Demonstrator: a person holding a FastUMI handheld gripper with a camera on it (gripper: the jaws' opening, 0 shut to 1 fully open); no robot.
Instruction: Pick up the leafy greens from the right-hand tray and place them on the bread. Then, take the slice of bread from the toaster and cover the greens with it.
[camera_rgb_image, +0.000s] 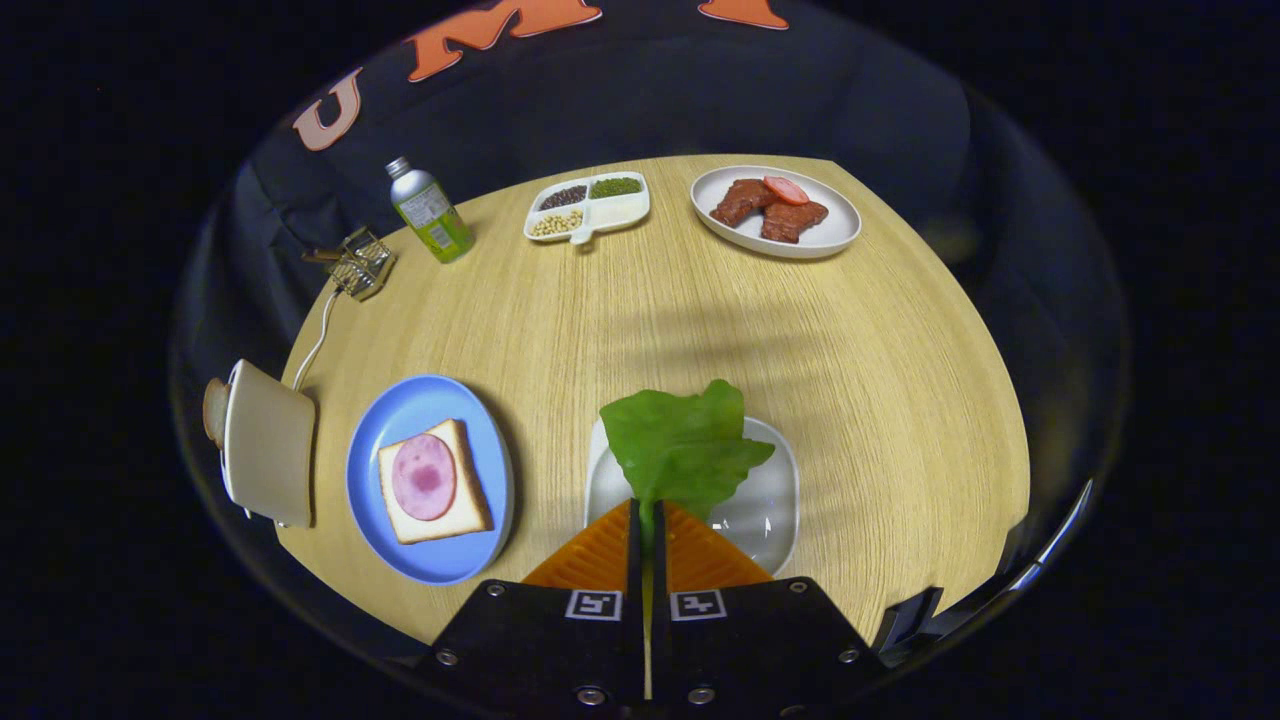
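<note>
One leaf of greens (683, 445) is pinched by its stem end between the two orange fingers (646, 520), which are clamped together on it; the blade fans out straight ahead of the tips, long axis in line with the fingers, hanging over the white tray (770, 510) it belongs to. Whether it's clear of the tray surface I can't tell. Key relation for the move: the target lies off to the left of the fingers, close by — one blue plate (395, 415) carrying one slice of bread (470, 505) topped with one round of ham (423, 477); plate and tray sit side by side with a strip of table (700, 310) between them. So my read: a short sideways carry left, then drop the leaf flat over the ham. Further left past the plate, at the table edge, one toaster (268, 445) with one bread slice (214, 410) poking out — that's for step two, not touched yet. Far side of the table: one bottle (430, 212), one small wire rack (358, 262), one three-section dish of beans/seeds (590, 208), one white plate (835, 235) with two brown meat pieces and one red slice.
</note>
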